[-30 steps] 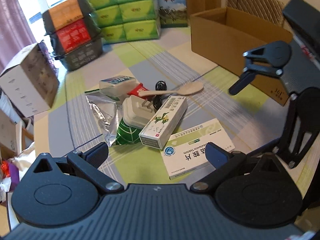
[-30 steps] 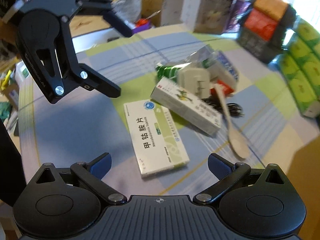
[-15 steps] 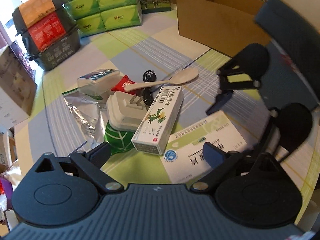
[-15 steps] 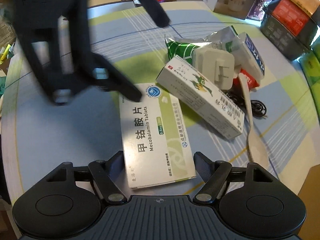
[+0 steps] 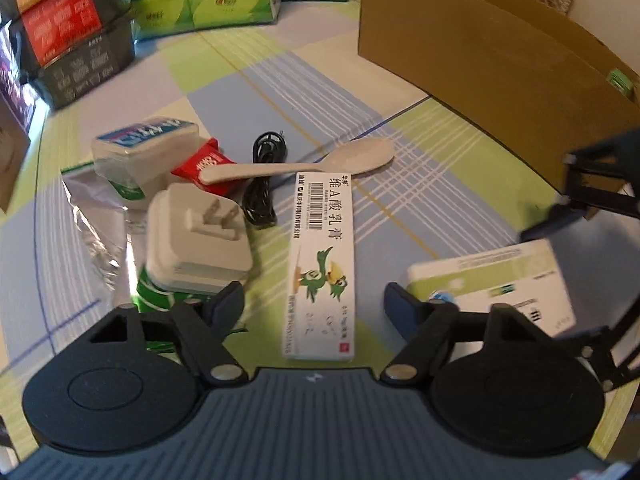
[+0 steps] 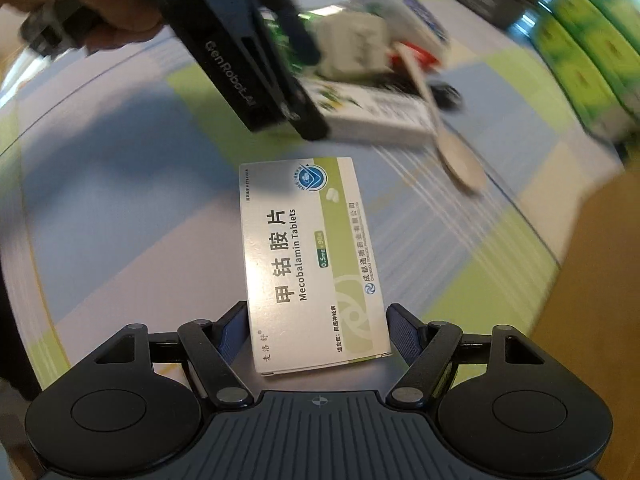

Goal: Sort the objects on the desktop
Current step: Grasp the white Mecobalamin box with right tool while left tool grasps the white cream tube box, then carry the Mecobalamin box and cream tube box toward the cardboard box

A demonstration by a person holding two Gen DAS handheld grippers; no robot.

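Tablet carton (image 6: 312,260): gripped at its near end, long edges between the pads of the right tongs (image 6: 316,324), printed face up. Probably just clear of the counter (image 5: 320,80); the blur around it hides any contact. Taken by the narrow sides, likely because a flat carton gives no other purchase from above.

Ointment carton (image 5: 320,260): flat on the counter, lengthwise, directly ahead of the left tongs (image 5: 312,304). Tongs spread wide, holding nothing, one finger to each side of the carton's near end. Judged to be lined up for the next pick. Gripped from behind by a hand (image 6: 100,20).

Remaining clutter, heaped just left of the ointment carton:
- Pale spoon (image 5: 304,164), crossing a coiled black cable (image 5: 260,200), bowl beside the carton's far end.
- White plug adapter (image 5: 196,240), prongs up, resting on a green packet (image 5: 152,296).
- Red sachet (image 5: 200,164), tucked against a lidded plastic tub (image 5: 140,148).
- Foil bag (image 5: 92,208) under the tub.

Containers:
- Open cardboard box (image 5: 480,52) at the counter's far right, presumably the sorting destination. Interior hidden behind its near wall, contents not determinable.
- Plastic tub closed, contents unseen.
- Stacked tissue packs (image 5: 208,4) at the far edge, well apart from the pile.
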